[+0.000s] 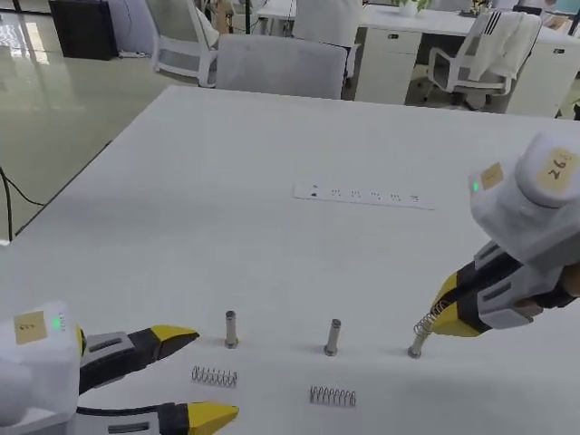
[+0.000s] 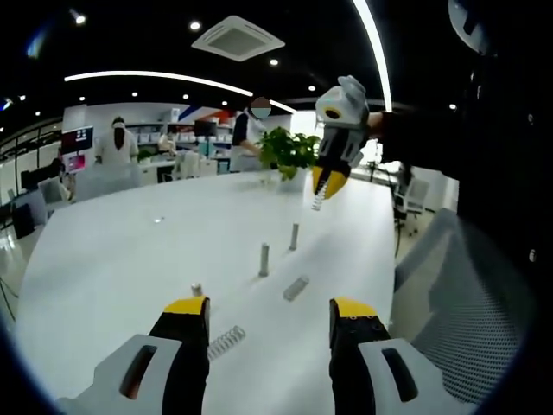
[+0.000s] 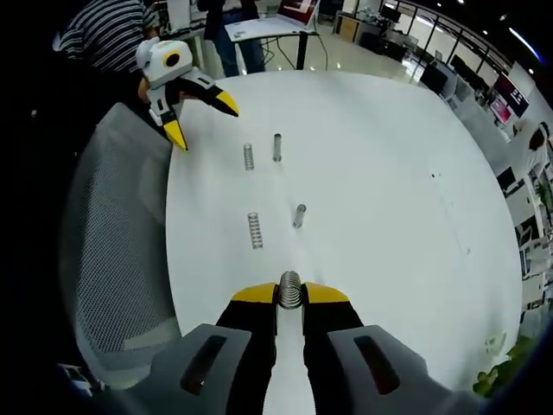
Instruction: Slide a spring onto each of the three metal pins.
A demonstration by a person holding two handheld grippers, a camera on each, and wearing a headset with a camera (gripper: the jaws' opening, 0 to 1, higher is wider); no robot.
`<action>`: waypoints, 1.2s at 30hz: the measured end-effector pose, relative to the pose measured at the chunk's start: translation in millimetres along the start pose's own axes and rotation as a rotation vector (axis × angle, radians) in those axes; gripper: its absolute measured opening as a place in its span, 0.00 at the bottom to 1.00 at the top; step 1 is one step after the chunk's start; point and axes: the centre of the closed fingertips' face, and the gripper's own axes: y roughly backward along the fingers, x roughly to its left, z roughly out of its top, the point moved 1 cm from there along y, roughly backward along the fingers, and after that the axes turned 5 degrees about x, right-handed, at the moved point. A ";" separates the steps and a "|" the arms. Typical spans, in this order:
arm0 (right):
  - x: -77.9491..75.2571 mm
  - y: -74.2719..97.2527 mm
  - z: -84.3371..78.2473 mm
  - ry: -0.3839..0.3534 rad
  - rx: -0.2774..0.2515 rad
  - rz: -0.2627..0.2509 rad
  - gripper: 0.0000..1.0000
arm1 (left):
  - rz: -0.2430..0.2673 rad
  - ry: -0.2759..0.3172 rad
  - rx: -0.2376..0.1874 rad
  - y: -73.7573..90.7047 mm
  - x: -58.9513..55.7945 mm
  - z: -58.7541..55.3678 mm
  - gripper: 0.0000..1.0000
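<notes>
Three short metal pins stand upright in a row near the table's front edge: left pin (image 1: 231, 329), middle pin (image 1: 333, 336), right pin (image 1: 416, 343). My right gripper (image 1: 447, 317) is shut on a spring (image 1: 430, 320), tilted down so the spring's lower end sits at the right pin's top. That spring (image 3: 290, 290) shows end-on between the shut jaws. Two more springs lie flat in front of the pins, one (image 1: 214, 377) near the left pin and one (image 1: 333, 396) near the middle pin. My left gripper (image 1: 204, 376) hovers open beside the left spring (image 2: 226, 341), holding nothing.
A white power strip (image 1: 362, 195) lies flush in the table's middle. Office chairs (image 1: 281, 63) stand past the far edge. The table's left edge (image 1: 63, 186) runs diagonally. A grey mesh chair (image 3: 112, 251) sits close to the near side.
</notes>
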 end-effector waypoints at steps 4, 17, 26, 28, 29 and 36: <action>-10.1 -2.0 -5.4 -0.001 0.023 -0.016 0.07 | 0.004 0.003 0.002 0.6 -0.2 -1.3 0.51; -38.2 -19.6 -22.4 -0.003 0.117 -0.044 0.07 | 0.005 0.004 0.006 -1.0 -2.6 -2.3 0.51; -43.8 -32.1 -25.1 0.003 0.152 -0.037 0.07 | 0.009 0.005 0.007 0.2 -1.4 -2.7 0.50; -43.4 -33.4 -25.7 -0.001 0.153 -0.030 0.07 | 0.010 0.006 0.009 0.6 -0.9 -3.2 0.50; -43.6 -34.0 -26.1 -0.001 0.154 -0.030 0.07 | 0.012 0.007 0.009 1.1 0.0 -3.7 0.50; -43.6 -38.6 -28.7 -0.011 0.160 -0.018 0.07 | 0.011 0.006 0.015 0.6 0.6 -4.7 0.50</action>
